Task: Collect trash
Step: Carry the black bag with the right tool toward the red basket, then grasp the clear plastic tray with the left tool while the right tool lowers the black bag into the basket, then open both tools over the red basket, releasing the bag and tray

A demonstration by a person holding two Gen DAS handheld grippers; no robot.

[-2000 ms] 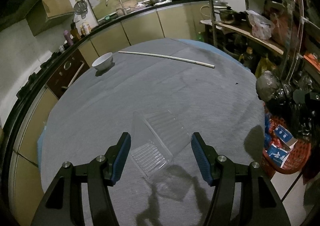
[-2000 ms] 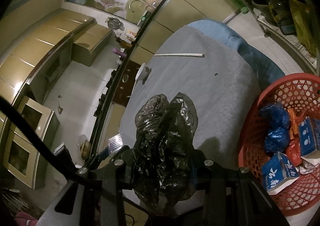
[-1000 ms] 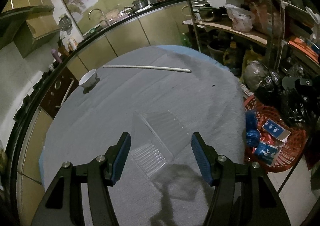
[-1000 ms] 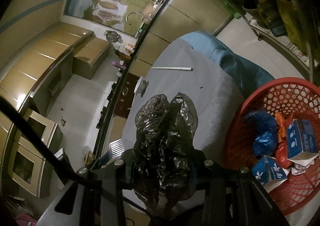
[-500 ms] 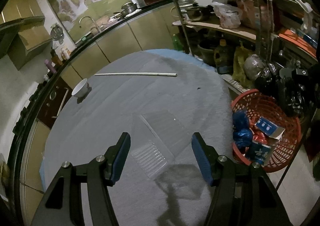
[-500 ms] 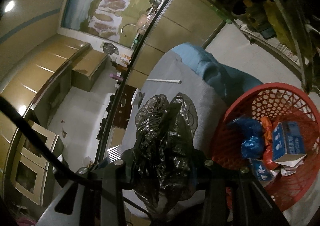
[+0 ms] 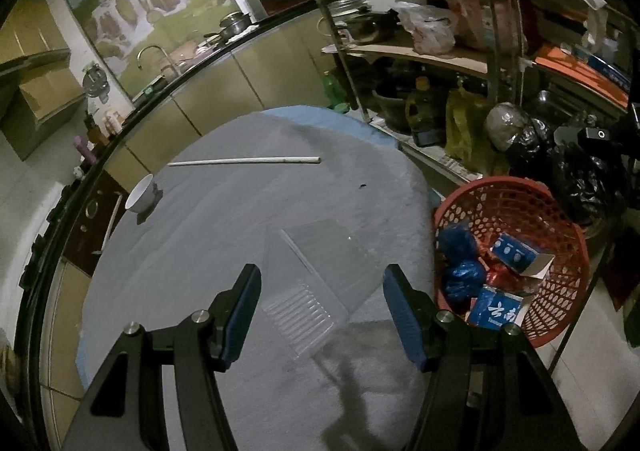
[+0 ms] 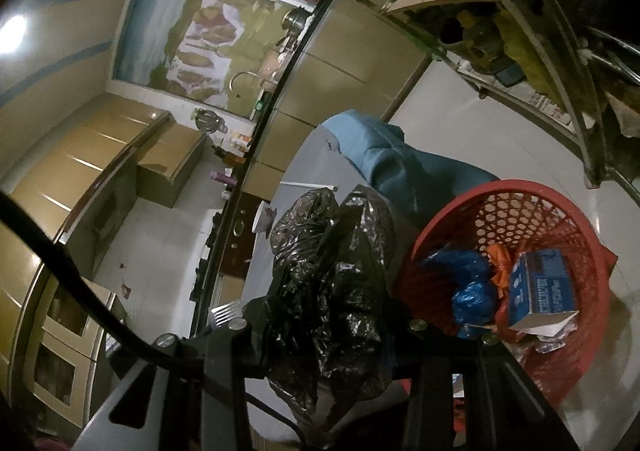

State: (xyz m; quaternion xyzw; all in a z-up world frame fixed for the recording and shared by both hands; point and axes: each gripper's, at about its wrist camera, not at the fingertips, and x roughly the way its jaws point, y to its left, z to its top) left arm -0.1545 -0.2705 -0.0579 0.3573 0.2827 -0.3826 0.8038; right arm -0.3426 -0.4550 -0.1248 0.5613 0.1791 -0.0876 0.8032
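Clear plastic tray [image 7: 316, 283] lies flat on the grey table cover [image 7: 240, 219], directly between the blue pads of the left gripper [image 7: 322, 311]. Pads stand apart on either side of the tray, not touching it; jaws released, nothing gripped.

Black plastic bag [image 8: 336, 283], crumpled, sits clamped in the right gripper [image 8: 332, 327]. It bulges up and forward from the jaws and hides the fingertips. In the left wrist view the same bag shows at 3 o'clock, above the basket.

Red mesh basket [image 7: 516, 263] stands off the table edge at 3 o'clock from the tray. In the right wrist view it is at 3 to 4 o'clock from the bag, just beside it. Inside: blue bags [image 8: 468, 291], blue cartons [image 7: 496, 309], orange scraps.

Further out on the table: white rod [image 7: 244, 161] at 11 o'clock from the tray, well apart; white bowl [image 7: 140, 195] at 10 o'clock near the table edge.
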